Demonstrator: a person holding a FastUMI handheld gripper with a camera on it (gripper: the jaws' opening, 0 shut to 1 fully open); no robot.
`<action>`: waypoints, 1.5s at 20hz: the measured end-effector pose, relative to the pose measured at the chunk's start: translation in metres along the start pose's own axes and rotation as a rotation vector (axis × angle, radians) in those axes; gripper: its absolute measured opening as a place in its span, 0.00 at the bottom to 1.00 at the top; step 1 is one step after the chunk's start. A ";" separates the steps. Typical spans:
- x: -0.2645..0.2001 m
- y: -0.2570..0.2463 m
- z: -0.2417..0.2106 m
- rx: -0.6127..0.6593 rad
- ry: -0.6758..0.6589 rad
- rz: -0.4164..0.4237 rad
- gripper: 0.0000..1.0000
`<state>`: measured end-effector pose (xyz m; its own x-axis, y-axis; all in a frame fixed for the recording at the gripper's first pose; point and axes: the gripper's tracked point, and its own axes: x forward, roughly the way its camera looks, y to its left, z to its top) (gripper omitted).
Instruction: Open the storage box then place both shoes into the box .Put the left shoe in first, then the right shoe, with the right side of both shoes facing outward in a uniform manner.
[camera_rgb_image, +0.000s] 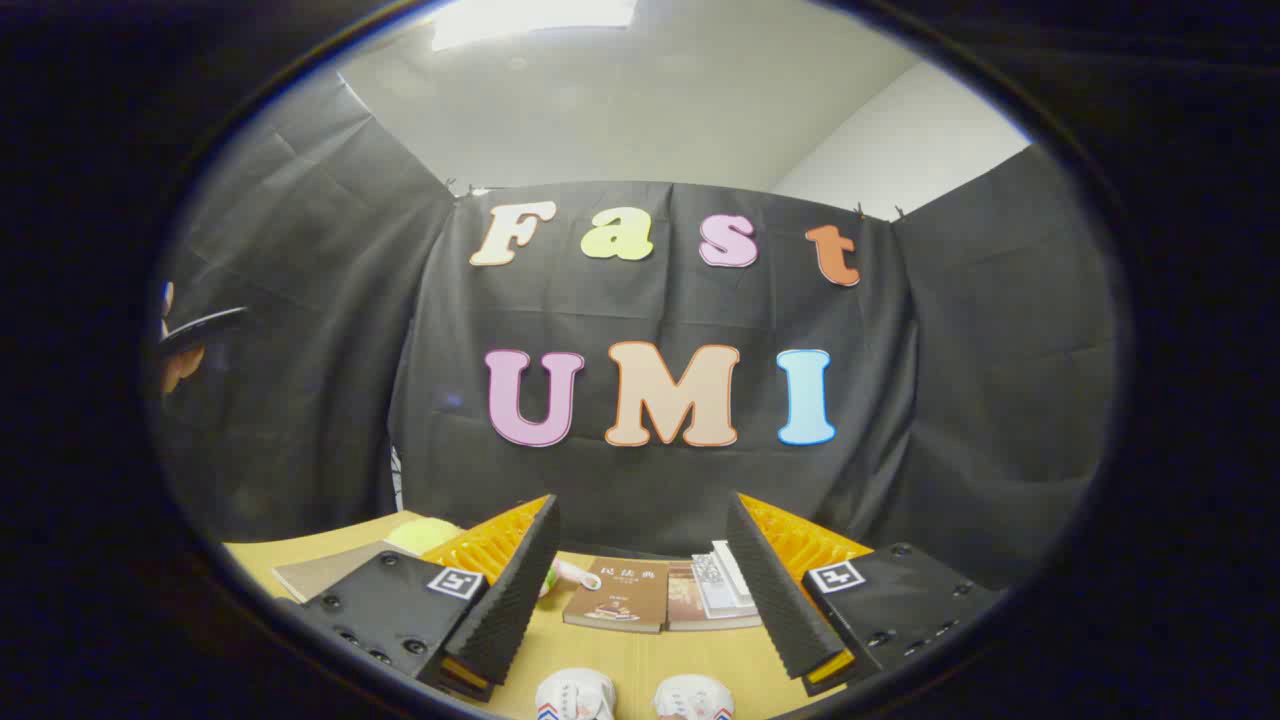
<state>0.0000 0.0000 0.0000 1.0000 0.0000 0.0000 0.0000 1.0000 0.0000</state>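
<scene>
lying on wooden table (640, 660), two white shoes (575, 695) (693, 697) side by side, toes just visible, low between fingers, near camera. gripper (640, 560) hangs above table, fingers (505, 600) spread wide apart, clamping nothing. beyond shoes, brown book (618, 595) flat on table, second book (690, 600) touching its side, small white stack (725, 580) next. pale yellow-green round thing (425, 535) and grey folder (325, 572) behind left finger. person's hand (180, 365) at far left by black cloth wall.
</scene>
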 end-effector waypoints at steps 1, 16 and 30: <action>0.000 0.000 -0.001 0.001 0.001 0.000 1.00; -0.001 -0.011 0.004 -0.010 -0.019 -0.007 1.00; -0.002 0.004 -0.010 0.038 0.001 0.041 1.00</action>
<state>-0.0020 0.0036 -0.0097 0.9992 0.0411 -0.0001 -0.0410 0.9984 0.0383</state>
